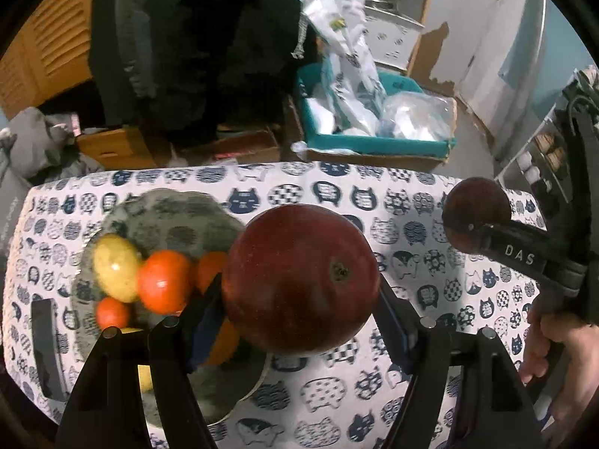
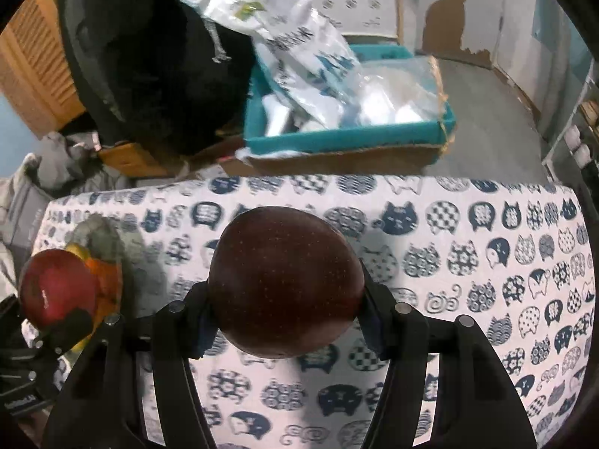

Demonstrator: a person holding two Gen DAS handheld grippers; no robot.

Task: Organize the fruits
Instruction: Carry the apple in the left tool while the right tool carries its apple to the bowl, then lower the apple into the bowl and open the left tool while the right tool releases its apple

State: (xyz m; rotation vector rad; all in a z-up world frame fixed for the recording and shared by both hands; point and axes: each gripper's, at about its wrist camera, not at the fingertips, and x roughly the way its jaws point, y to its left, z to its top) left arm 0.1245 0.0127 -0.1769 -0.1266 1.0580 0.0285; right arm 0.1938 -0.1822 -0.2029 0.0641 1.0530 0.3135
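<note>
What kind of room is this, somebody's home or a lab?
Most likely a lived-in home, perhaps a storage corner: a cat-print tablecloth, a plate of fruit, a cardboard box stuffed with plastic bags, and a wall with peeling paint.

Dim indoor light, cool cast. Both views motion-blurred, background soft. Strong fisheye bending, black vignette corners. Small glare spots on the oranges (image 1: 164,280); soft shadows on the patterned cloth (image 2: 449,262).
</note>
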